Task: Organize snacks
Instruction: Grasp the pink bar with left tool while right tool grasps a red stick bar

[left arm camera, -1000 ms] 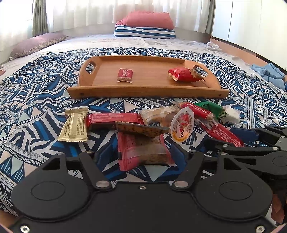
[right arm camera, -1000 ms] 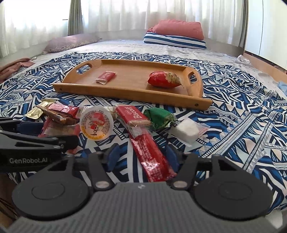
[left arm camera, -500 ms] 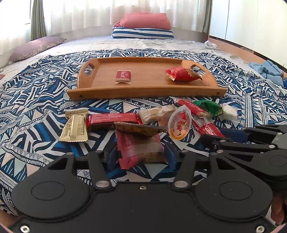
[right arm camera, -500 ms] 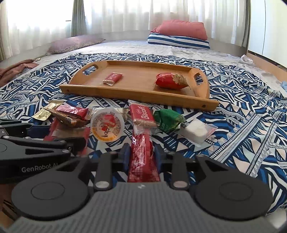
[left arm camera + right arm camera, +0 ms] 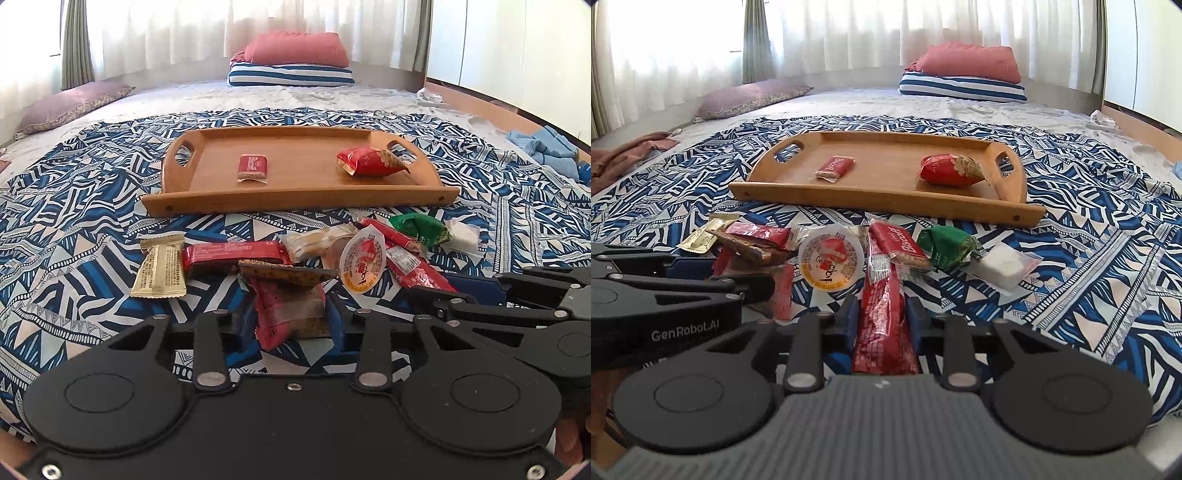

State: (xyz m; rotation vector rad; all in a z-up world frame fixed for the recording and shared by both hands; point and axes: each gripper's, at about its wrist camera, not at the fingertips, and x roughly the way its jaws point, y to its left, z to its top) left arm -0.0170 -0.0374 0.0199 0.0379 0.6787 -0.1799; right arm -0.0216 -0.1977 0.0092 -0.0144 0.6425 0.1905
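On bed short of the wooden tray [image 5: 303, 199]: left tongs [image 5: 290, 314] clenched on pink-red snack pack [image 5: 288, 310], right tongs [image 5: 881, 314] clenched on long red bar [image 5: 882, 317], both low over snack pile.

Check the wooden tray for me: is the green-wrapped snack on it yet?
No, the green-wrapped snack lies on the blanket in front of the wooden tray, which holds only a small red biscuit pack and a red pouch.
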